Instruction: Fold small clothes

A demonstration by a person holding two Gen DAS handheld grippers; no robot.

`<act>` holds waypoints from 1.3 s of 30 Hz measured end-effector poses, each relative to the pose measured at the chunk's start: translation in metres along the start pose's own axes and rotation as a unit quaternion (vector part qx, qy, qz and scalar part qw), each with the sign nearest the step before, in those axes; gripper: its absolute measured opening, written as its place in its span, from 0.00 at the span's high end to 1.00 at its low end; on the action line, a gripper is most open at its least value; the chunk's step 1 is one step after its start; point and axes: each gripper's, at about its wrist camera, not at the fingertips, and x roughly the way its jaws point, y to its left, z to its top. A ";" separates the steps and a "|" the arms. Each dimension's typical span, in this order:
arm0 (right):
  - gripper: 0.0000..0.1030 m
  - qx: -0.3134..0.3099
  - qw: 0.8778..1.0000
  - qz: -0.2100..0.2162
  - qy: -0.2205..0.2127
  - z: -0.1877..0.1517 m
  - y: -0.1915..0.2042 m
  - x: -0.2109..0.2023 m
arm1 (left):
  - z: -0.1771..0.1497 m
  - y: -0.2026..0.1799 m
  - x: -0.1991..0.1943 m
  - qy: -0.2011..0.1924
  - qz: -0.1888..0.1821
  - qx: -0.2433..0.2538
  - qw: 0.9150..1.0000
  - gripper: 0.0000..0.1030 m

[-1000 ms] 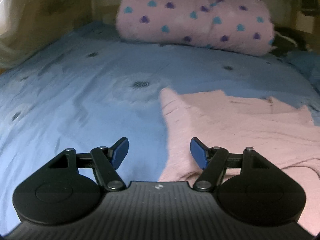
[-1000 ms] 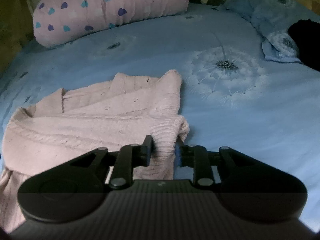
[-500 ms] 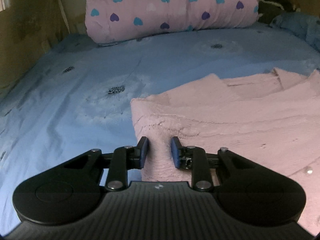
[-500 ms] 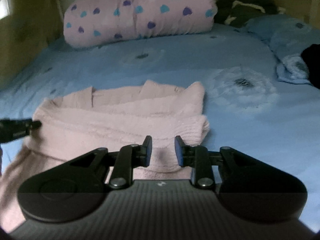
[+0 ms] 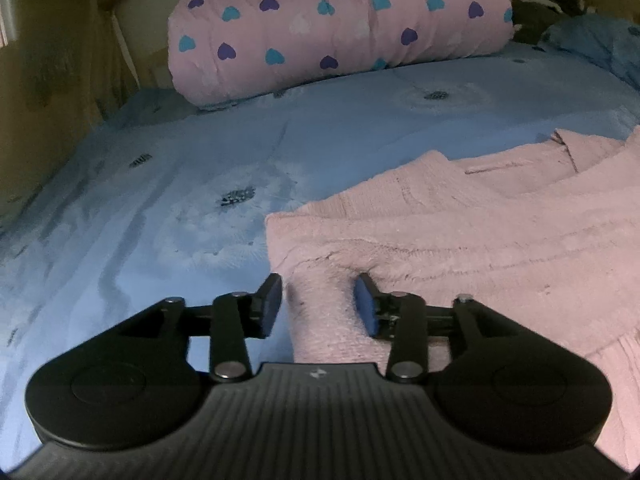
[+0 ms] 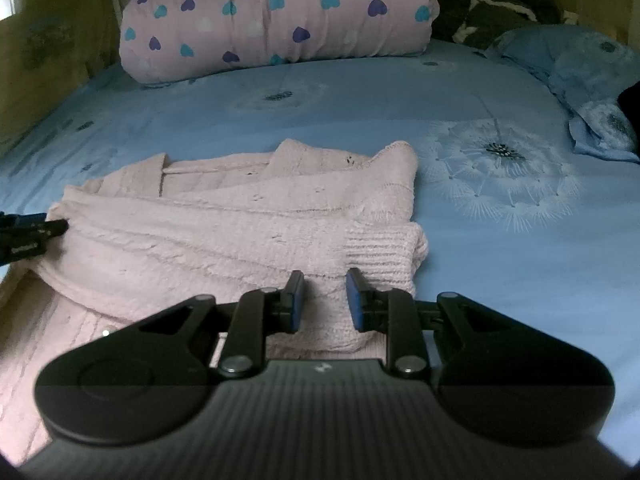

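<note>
Left wrist view: the left gripper (image 5: 318,304) sits low over the blue dandelion-print bedsheet (image 5: 168,208), jaws partly open astride the left edge of the pink knit garment (image 5: 460,232), the pads not pinching the fabric between them. Right wrist view: the garment (image 6: 248,216) lies folded in layers on the near-left part of the bed (the other gripper's tip shows at its far left edge), and the right gripper (image 6: 322,300) straddles its near right corner, jaws likewise parted. Behind both, a pink heart-print bolster (image 6: 276,16) lies across the head of the bed.
</note>
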 end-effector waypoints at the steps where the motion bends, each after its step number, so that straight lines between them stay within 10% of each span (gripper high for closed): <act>1: 0.75 0.000 1.000 -0.001 0.001 0.000 0.001 -0.003 | 0.000 0.001 -0.006 -0.001 0.003 0.004 1.000 0.46; 8: 0.73 -0.011 1.000 0.014 -0.004 -0.007 0.013 -0.046 | -0.002 0.013 -0.063 0.001 -0.016 0.000 1.000 0.33; 12: 0.54 -0.037 0.999 0.022 -0.026 -0.016 0.025 -0.084 | -0.011 0.018 -0.102 0.002 -0.029 -0.001 1.000 0.29; 39: 0.54 -0.125 0.989 0.075 0.005 -0.116 0.078 -0.210 | -0.124 -0.007 -0.259 0.071 -0.120 0.021 0.990 0.26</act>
